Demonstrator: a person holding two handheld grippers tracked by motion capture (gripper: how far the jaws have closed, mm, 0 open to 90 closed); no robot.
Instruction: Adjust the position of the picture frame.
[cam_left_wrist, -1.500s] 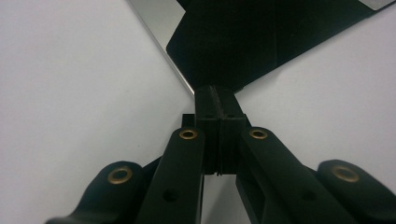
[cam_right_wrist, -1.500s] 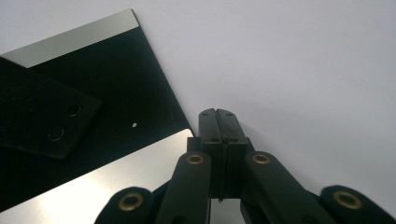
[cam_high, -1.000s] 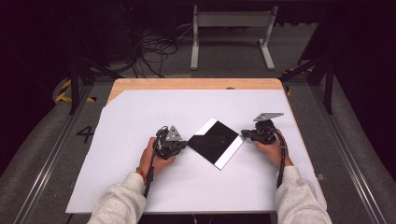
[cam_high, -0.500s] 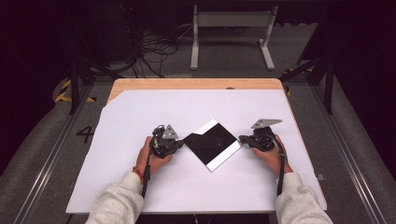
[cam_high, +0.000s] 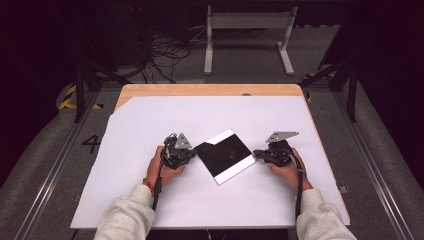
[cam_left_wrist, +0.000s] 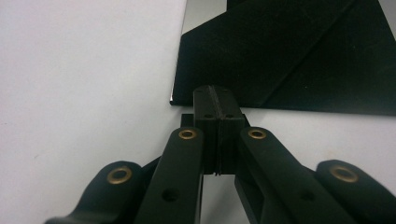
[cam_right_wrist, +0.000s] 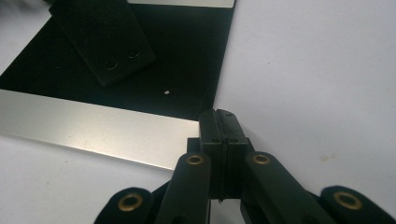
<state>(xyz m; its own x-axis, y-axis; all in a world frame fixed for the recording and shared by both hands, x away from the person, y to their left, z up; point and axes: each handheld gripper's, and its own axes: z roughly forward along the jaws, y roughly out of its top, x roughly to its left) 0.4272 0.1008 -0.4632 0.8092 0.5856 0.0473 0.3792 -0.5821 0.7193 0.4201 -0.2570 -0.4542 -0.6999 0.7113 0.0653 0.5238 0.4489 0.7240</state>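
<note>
A black glossy sheet (cam_high: 224, 154) with a pale strip along its lower right edge lies turned like a diamond on the white table cover (cam_high: 150, 120). My left gripper (cam_high: 193, 150) is shut, and its tips (cam_left_wrist: 217, 92) touch the sheet's (cam_left_wrist: 289, 56) left edge near a corner. From the opposite side, my right gripper (cam_high: 256, 154) is also shut. Its tips (cam_right_wrist: 219, 114) meet the sheet's (cam_right_wrist: 182, 60) right corner where the silvery strip (cam_right_wrist: 93, 123) ends. A black block with two holes (cam_right_wrist: 105, 42), seemingly the left gripper's tip, lies over the far part of the sheet.
The wooden table edge (cam_high: 210, 90) shows behind the white cover. Beyond it on the dark floor stand a grey metal frame (cam_high: 247, 30) and loose cables (cam_high: 160, 55). Rails (cam_high: 50, 175) run along both sides of the table.
My right gripper has slid left and a little toward the person. The black sheet has shifted slightly left with it. The left gripper has hardly moved.
</note>
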